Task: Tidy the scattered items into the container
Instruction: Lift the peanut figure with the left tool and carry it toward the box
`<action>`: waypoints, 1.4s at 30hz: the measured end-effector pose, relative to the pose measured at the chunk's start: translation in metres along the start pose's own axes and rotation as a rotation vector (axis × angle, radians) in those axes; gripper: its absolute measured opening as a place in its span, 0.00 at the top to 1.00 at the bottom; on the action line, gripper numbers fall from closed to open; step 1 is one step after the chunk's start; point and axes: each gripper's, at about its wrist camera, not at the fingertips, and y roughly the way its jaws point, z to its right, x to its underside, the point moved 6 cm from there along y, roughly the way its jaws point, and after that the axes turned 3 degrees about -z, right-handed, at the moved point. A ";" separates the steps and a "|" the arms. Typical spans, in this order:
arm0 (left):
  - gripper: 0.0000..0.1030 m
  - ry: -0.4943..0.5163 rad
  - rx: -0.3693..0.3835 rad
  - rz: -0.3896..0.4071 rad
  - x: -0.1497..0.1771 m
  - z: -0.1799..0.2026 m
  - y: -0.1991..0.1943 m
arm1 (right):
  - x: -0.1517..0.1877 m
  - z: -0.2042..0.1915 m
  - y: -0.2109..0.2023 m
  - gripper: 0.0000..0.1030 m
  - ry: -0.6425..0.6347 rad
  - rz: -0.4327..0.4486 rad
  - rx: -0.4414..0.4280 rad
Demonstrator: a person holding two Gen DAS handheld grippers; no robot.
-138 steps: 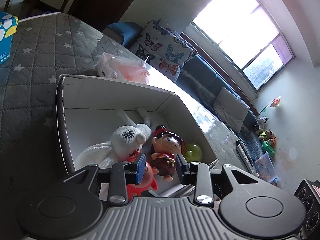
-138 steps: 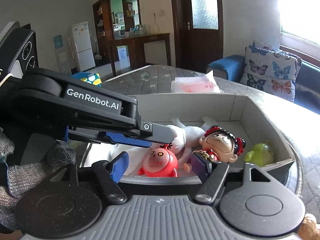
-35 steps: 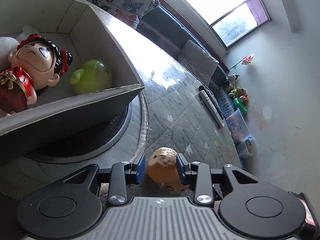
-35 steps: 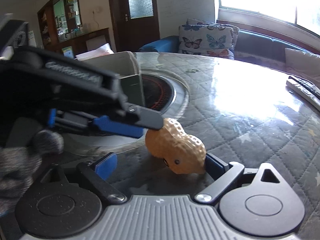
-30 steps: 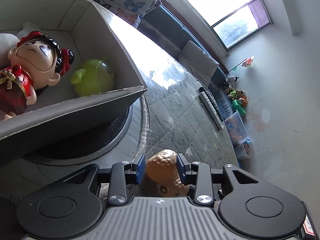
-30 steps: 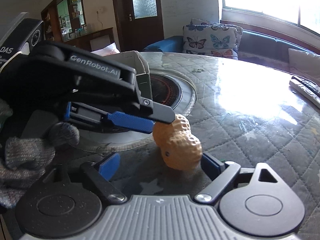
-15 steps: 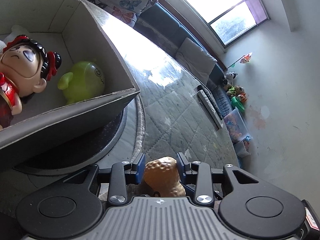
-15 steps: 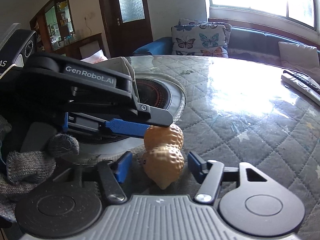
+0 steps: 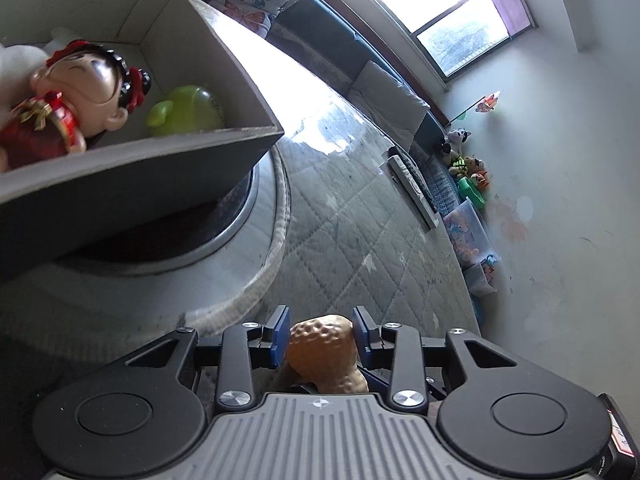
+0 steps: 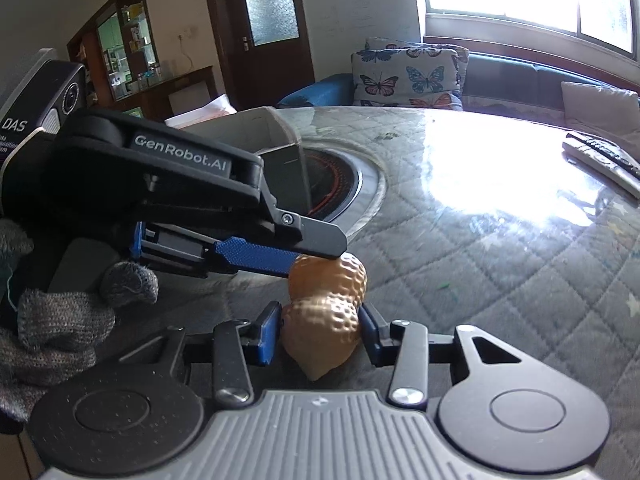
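Both grippers are on the peanut toy (image 10: 324, 312), which sits just off the quilted tablecloth (image 10: 500, 264) at table level. The right gripper (image 10: 318, 330) is clamped on the lower lobe, blue pads touching both sides. The left gripper (image 9: 320, 334) straddles the upper lobe; in the left wrist view its pads look pressed against it, no clear gap, so it reads as gripping too. In the right wrist view the left gripper comes in from 9 o'clock. The cardboard box (image 9: 140, 160) is at 10 o'clock in the left view, near but apart. Inside it: red-dressed doll (image 9: 72, 100), green toy (image 9: 186, 110), white plush (image 9: 16, 68). Remote control (image 9: 412, 190) lies at 2 o'clock, well apart.
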 end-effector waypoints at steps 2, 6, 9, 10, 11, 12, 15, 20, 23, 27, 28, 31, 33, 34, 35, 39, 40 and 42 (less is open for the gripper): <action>0.64 0.002 0.001 0.001 0.007 -0.001 -0.006 | 0.006 -0.006 -0.005 0.59 -0.009 -0.002 -0.005; 0.63 0.000 0.009 -0.007 0.019 -0.002 -0.015 | 0.019 -0.019 -0.017 0.59 -0.030 -0.006 -0.017; 0.63 0.000 0.011 -0.008 0.023 -0.002 -0.019 | 0.023 -0.024 -0.023 0.59 -0.042 -0.011 -0.024; 0.63 -0.001 0.009 -0.007 0.025 -0.002 -0.019 | 0.025 -0.026 -0.025 0.59 -0.048 -0.012 -0.024; 0.63 0.002 0.008 -0.006 0.026 -0.001 -0.020 | 0.025 -0.028 -0.026 0.59 -0.054 -0.012 -0.021; 0.63 0.004 0.006 -0.005 0.028 0.000 -0.021 | 0.026 -0.028 -0.027 0.59 -0.059 -0.013 -0.019; 0.63 0.014 0.005 0.001 0.032 0.001 -0.023 | 0.028 -0.028 -0.028 0.59 -0.055 -0.023 -0.017; 0.64 0.002 0.011 0.020 0.039 -0.002 -0.029 | 0.033 -0.033 -0.032 0.59 -0.071 -0.031 -0.006; 0.66 0.000 -0.001 0.036 0.041 -0.003 -0.035 | 0.034 -0.037 -0.032 0.60 -0.081 -0.035 0.001; 0.64 -0.018 0.006 0.023 0.047 -0.006 -0.038 | 0.034 -0.043 -0.031 0.60 -0.091 -0.036 0.005; 0.64 -0.021 0.008 0.026 0.049 -0.006 -0.039 | 0.034 -0.044 -0.031 0.60 -0.093 -0.036 0.006; 0.64 -0.027 0.011 0.031 0.051 -0.008 -0.042 | 0.035 -0.049 -0.033 0.60 -0.097 -0.036 0.002; 0.64 -0.033 0.012 0.035 0.051 -0.010 -0.042 | 0.036 -0.053 -0.034 0.61 -0.106 -0.038 -0.002; 0.65 -0.034 0.014 0.035 0.051 -0.010 -0.042 | 0.036 -0.055 -0.034 0.61 -0.110 -0.039 -0.003; 0.65 -0.033 0.016 0.036 0.051 -0.010 -0.042 | 0.036 -0.055 -0.034 0.61 -0.111 -0.040 -0.003; 0.65 -0.045 0.029 0.042 0.055 -0.013 -0.043 | 0.036 -0.057 -0.033 0.61 -0.114 -0.044 0.002; 0.65 -0.050 0.030 0.043 0.055 -0.014 -0.044 | 0.036 -0.058 -0.033 0.61 -0.116 -0.044 0.002; 0.65 -0.043 0.028 0.048 0.055 -0.014 -0.046 | 0.036 -0.061 -0.033 0.61 -0.123 -0.046 -0.002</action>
